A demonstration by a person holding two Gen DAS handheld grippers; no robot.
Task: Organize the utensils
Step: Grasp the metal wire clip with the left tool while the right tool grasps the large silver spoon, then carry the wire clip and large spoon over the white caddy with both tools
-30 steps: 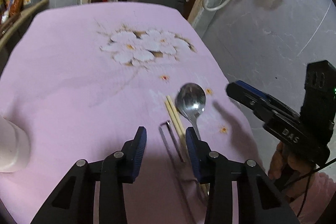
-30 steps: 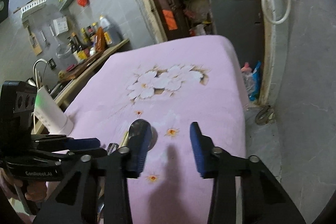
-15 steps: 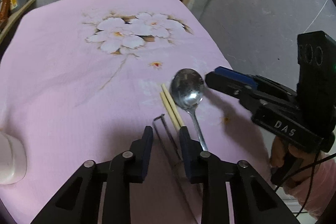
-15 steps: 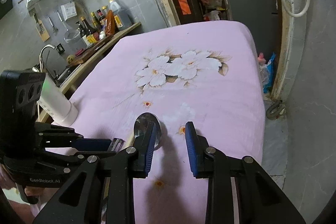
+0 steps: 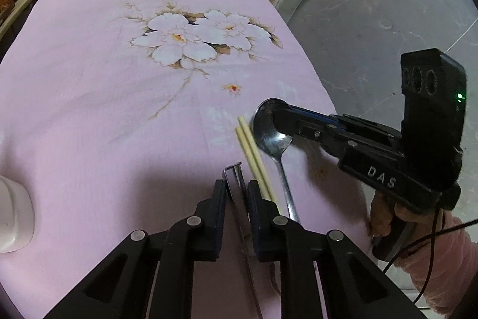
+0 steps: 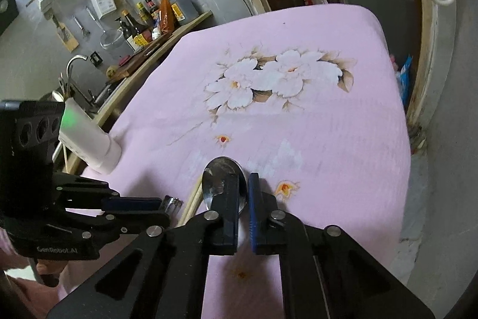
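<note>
On the pink flowered tablecloth (image 5: 89,109) lie a metal spoon (image 5: 272,136), a pair of pale chopsticks (image 5: 254,157) and a thin metal peeler (image 5: 236,178), side by side near the front edge. My left gripper (image 5: 236,190) is shut on the peeler's head, which also shows in the right wrist view (image 6: 172,204). My right gripper (image 6: 243,184) is nearly closed over the spoon bowl (image 6: 221,178); its left finger covers part of the bowl and the right finger sits just beside the rim.
A white cylindrical holder (image 6: 89,145) stands at the table's left edge, also in the left wrist view (image 5: 12,217). A counter with bottles (image 6: 155,17) and a sink tap (image 6: 74,62) lies beyond. The table's right edge drops to grey floor (image 5: 373,20).
Both grippers moved forward and narrowed. The left closed onto the peeler's head. The right slid over the spoon bowl and its fingers drew close together.
</note>
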